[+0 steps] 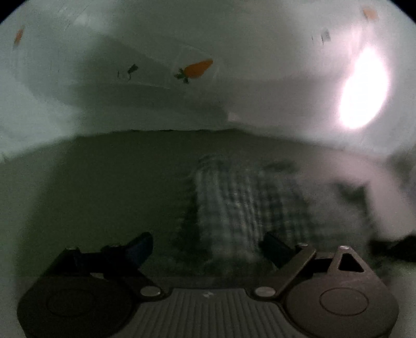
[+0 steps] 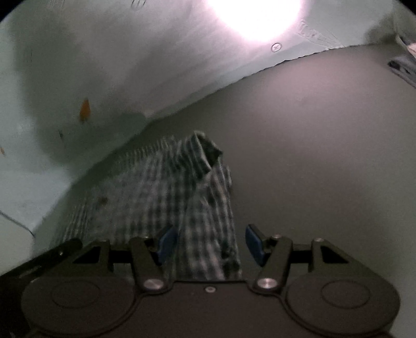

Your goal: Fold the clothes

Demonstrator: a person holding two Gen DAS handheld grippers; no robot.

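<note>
Right gripper [image 2: 210, 243] spread wide, blue pads [image 2: 253, 243] apart, nothing pinched; poised low over near end of checked shirt [image 2: 182, 197], one pad above the cloth's left part, the other just past its right edge over bare surface. Checked shirt, green and white, lying flat and partly folded on dull grey-green surface [image 2: 325, 156], running from the claw away toward the far edge by the wall; collar [image 2: 208, 150] standing up at its far end, button strip down the right side. Left edge of shirt near the surface's edge along pale wall [image 2: 104, 65]. Orange mark [image 2: 84, 110] on that wall, bright glare spot [image 2: 254, 15] higher up. Folded bluish cloth [image 2: 401, 69] at far right corner of the surface, well apart from the shirt.

Left gripper [image 1: 208, 247] likewise spread, fingers dark and blurred, holding nothing. Same shirt [image 1: 247, 202] just ahead, smeared by motion blur, its near end reaching between the fingers toward the right one. Pale blurred shape [image 1: 377, 187] at right, identity unclear. Bare surface [image 1: 104, 187] to the left, ending at far edge against wall [image 1: 78, 104]. Carrot sticker [image 1: 196, 69] on wall, small dark mark [image 1: 131, 70] beside it, glare [image 1: 364, 88] at right.
</note>
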